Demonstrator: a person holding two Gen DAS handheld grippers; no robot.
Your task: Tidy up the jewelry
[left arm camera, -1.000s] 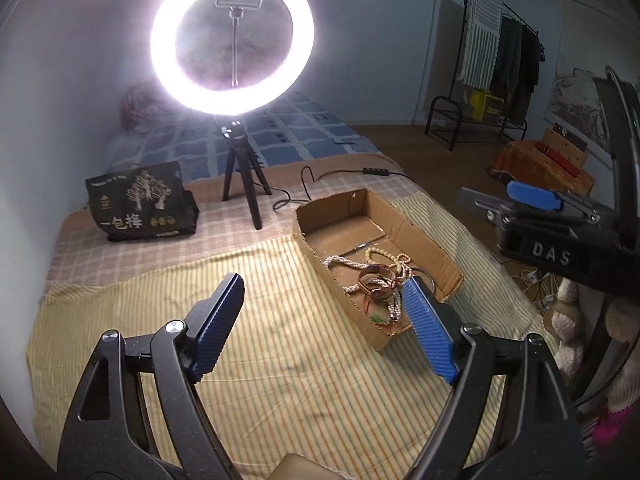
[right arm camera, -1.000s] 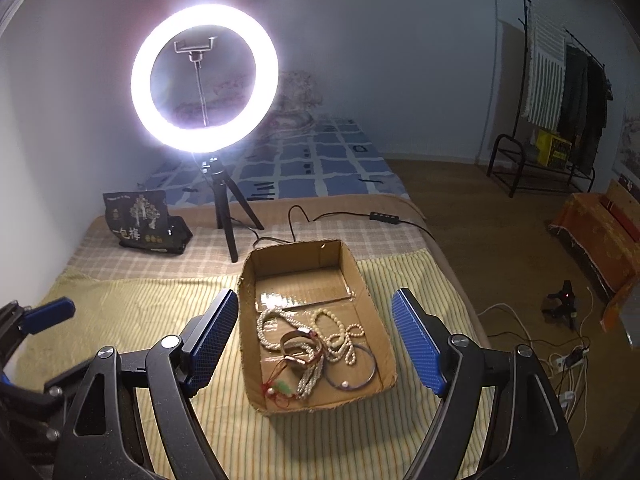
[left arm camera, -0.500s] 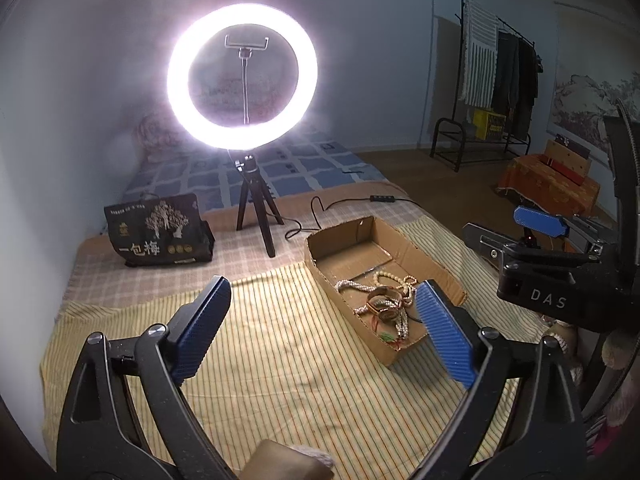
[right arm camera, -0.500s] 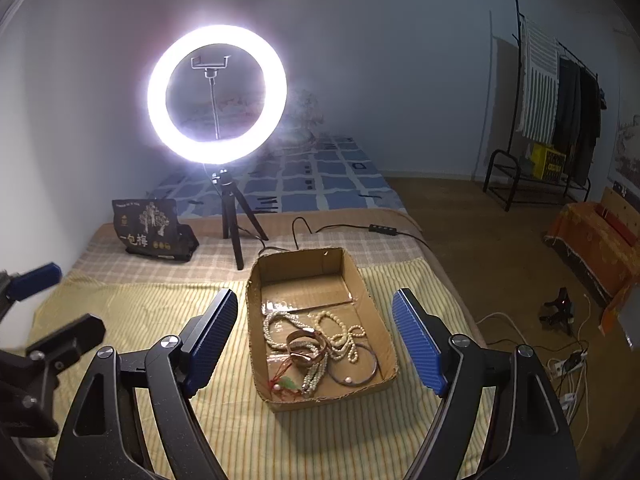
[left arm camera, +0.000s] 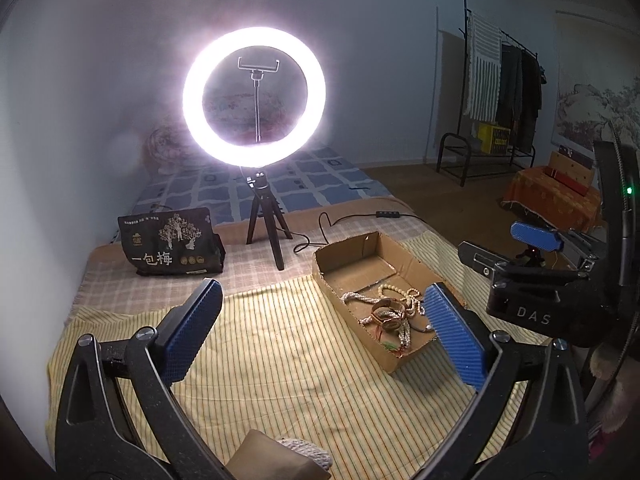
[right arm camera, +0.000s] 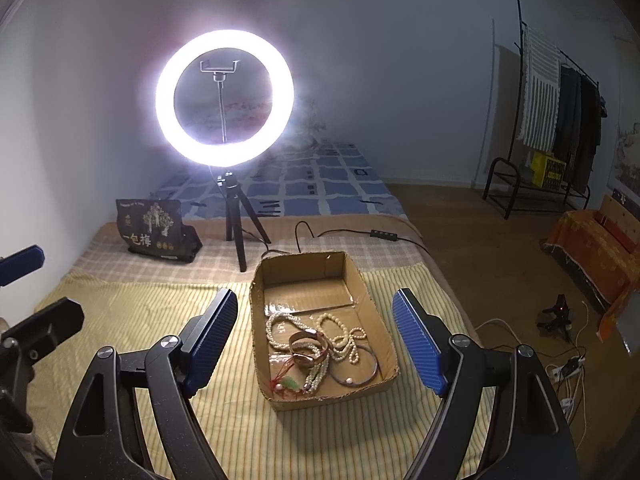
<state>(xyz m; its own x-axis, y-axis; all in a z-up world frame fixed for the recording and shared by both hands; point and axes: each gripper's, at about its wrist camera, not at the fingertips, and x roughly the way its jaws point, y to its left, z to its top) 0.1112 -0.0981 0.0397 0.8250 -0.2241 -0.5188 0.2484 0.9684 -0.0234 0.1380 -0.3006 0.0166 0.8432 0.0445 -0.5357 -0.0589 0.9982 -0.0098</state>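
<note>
An open cardboard box (right arm camera: 304,266) sits on the yellow striped cloth (right arm camera: 132,320). In its near half lies a tangle of jewelry: pearl strands (right arm camera: 280,332), a brown bangle (right arm camera: 306,350), a thin dark bangle (right arm camera: 360,368) and a green pendant on red cord (right arm camera: 288,384). My right gripper (right arm camera: 316,298) hangs open above and short of the box, holding nothing. My left gripper (left arm camera: 324,292) is left of the box (left arm camera: 362,246), over bare cloth; its jaws are opening with nothing between them. The jewelry (left arm camera: 386,312) shows beside its right finger.
A lit ring light (right arm camera: 224,98) on a tripod stands behind the box, with a black printed bag (right arm camera: 154,230) to its left. A cable with a controller (right arm camera: 384,234) runs off right. The bed edge drops to the floor at right. A clothes rack (right arm camera: 560,100) stands far right.
The left gripper's jaws have spread wider. Both grippers have drawn back and up a little from the box, so it looks smaller and the ring light sits lower. The jewelry has not moved.
</note>
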